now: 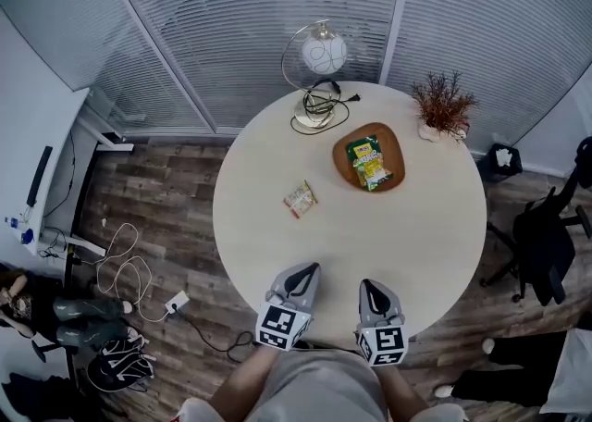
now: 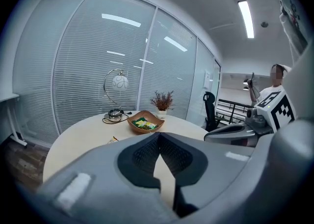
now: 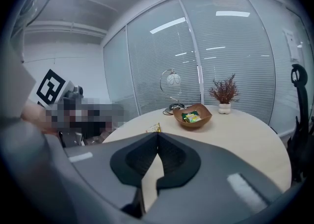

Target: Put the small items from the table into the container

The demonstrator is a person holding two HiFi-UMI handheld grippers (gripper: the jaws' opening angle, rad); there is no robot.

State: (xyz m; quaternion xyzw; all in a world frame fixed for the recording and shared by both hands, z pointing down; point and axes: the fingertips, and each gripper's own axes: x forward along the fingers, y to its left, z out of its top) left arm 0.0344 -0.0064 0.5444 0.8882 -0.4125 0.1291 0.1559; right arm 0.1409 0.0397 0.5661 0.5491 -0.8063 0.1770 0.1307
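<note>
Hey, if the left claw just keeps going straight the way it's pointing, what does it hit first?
Most likely the bare table top: the left claw tilts slightly down. The snack packet lies left of its line, the wooden bowl farther on.

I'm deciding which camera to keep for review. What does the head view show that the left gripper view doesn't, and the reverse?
Head view only: the wood floor with its cables. Left gripper view only: the ceiling light and a dark railing in the background. Both: the round table, lamp, plant, wooden bowl of packets, the loose packet and the right gripper.
</note>
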